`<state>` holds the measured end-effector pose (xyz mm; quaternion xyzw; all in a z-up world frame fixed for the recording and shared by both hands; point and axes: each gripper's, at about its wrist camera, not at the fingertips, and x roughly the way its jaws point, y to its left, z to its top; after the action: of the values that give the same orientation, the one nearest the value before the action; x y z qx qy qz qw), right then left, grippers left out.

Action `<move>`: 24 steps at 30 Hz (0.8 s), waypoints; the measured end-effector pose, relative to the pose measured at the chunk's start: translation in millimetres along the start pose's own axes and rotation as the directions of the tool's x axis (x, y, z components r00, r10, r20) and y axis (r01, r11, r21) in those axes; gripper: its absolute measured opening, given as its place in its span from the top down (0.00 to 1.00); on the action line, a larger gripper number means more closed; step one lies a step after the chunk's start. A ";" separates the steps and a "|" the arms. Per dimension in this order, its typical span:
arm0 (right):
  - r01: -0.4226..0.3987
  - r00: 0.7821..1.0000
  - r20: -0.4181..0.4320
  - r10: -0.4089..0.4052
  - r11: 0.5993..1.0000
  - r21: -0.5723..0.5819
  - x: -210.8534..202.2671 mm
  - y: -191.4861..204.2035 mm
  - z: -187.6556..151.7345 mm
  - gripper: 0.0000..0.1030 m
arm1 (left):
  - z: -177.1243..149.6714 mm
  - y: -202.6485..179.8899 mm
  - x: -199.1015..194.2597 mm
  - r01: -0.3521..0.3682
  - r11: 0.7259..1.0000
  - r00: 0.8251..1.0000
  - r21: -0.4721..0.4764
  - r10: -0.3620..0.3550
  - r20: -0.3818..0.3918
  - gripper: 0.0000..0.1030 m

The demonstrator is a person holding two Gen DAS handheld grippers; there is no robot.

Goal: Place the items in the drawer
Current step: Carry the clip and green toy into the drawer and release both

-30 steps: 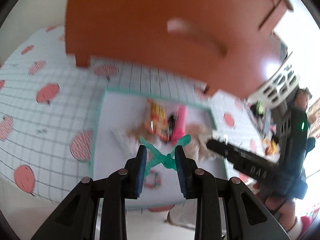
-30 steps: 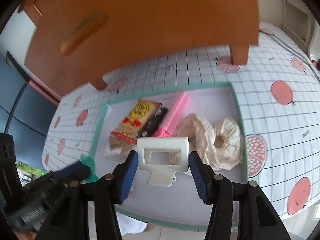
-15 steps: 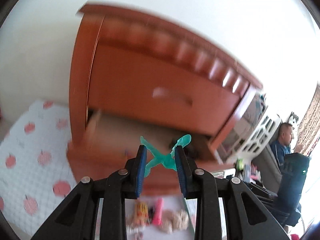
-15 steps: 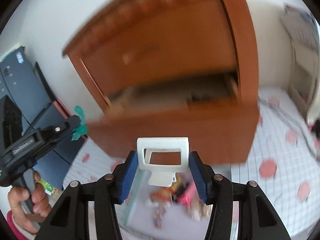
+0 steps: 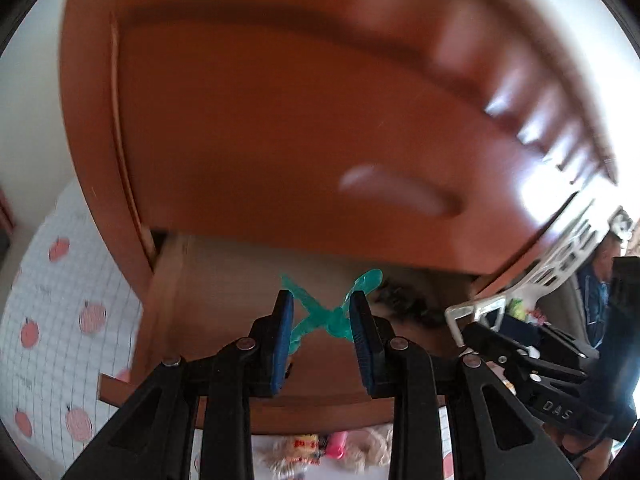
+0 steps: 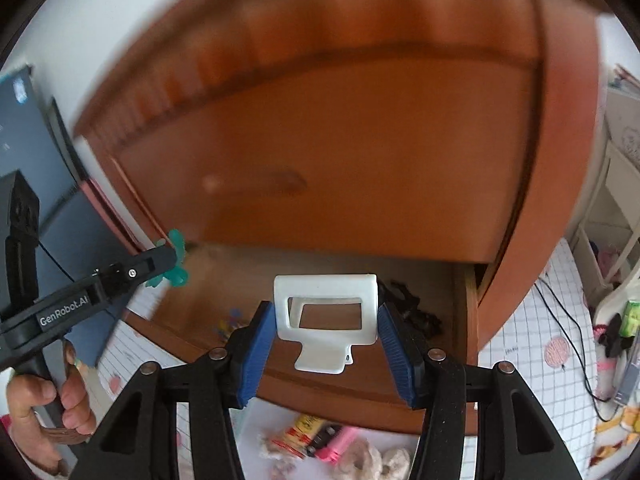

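From the left wrist view, the left gripper [image 5: 322,316] has its jaws squeezed on a small green clip [image 5: 326,310], high over the open drawer [image 5: 224,280] of the brown cabinet [image 5: 280,128]. The clip looks light, thin and bendy, so I think a soft pinch at its crossed middle is best. The other gripper's arm reads "DAS". From the right wrist view, the right gripper [image 6: 326,332] has its jaws clamped on a white plastic clip [image 6: 326,312], also above the drawer. It looks hard, smooth and light, and holding its flat sides seems safe. The left gripper's arm there reads "GenRobot.AI". More small things [image 6: 332,448] lie below on the floor mat [image 6: 532,360].
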<state>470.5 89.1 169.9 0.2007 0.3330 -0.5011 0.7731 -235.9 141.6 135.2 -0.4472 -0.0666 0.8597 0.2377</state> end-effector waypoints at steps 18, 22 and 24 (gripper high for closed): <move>0.037 0.957 -0.289 -0.039 0.999 -0.014 97.4 0.4 -8.9 0.46 | -15.8 -16.6 73.0 -0.078 0.996 0.973 0.043 0.085 -0.213 0.70; 0.036 0.952 -0.302 -0.037 0.999 -0.007 99.1 4.9 -10.2 0.45 | -15.5 -18.5 73.5 -0.073 0.996 0.972 0.050 0.082 -0.221 0.71; 0.045 0.951 -0.306 -0.045 0.999 -0.006 100.6 8.5 -8.5 0.45 | -14.9 -18.0 71.7 -0.068 0.996 0.973 0.049 0.077 -0.218 0.69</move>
<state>503.3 33.6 91.7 0.2686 0.4528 -0.4818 0.7005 -252.6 189.5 79.4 -0.5366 -0.0057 0.8143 0.2212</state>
